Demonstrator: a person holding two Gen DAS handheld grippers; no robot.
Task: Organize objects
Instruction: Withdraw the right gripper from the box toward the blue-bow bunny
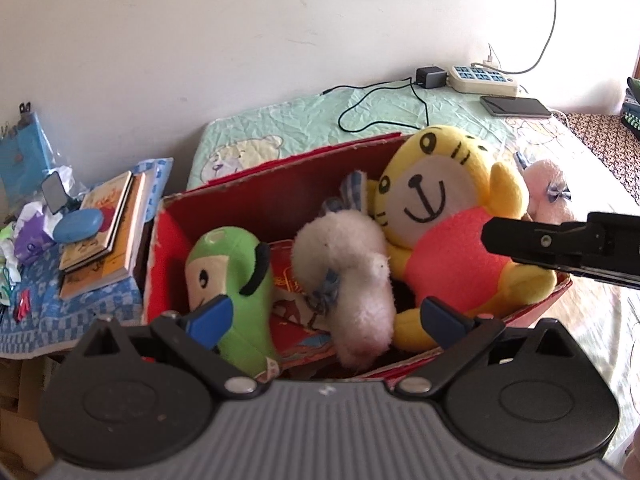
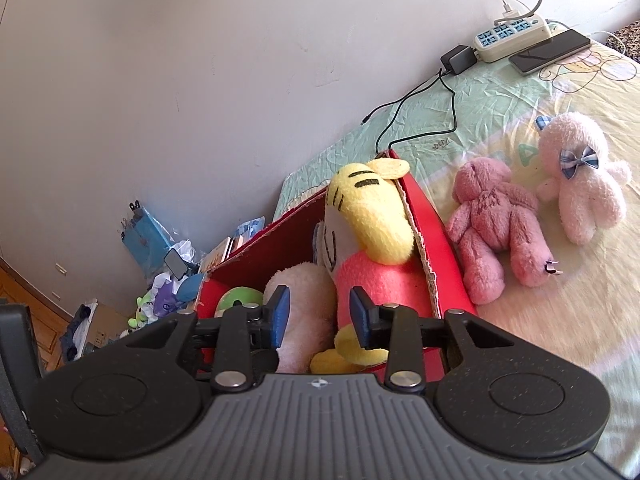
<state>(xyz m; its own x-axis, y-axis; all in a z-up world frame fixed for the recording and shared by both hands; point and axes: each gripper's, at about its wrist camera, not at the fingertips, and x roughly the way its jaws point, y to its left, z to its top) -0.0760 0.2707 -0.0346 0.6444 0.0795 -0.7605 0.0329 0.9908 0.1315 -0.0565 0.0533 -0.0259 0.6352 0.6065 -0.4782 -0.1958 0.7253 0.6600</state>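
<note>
We are over a bed (image 2: 540, 340) with a pale patterned sheet, set against a plain white wall. Our left claw (image 1: 326, 318) hangs wide open and empty just above the near rim of a red cardboard box (image 1: 256, 192), its blue pads either side of the toys inside. Our right claw (image 2: 320, 317) is parted more narrowly and grips nothing, poised over the same box from its end. In the box lie a green plush (image 1: 236, 280) at the left, a white plush (image 1: 352, 276) in the middle, and a yellow tiger plush (image 1: 444, 208) in a coral shirt leaning against the right wall. Outside the box, on the sheet just beside its right side, a dusty-pink bear (image 2: 496, 224) lies flat, with a pale pink bear (image 2: 580, 176) wearing a checked bow next to it. Farther off by the wall rest a power strip (image 2: 512, 36), a black adapter (image 2: 458, 59) and a phone (image 2: 550, 51). To the left of the bed, books (image 1: 108, 232) are stacked on a cluttered table (image 1: 80, 312).
</note>
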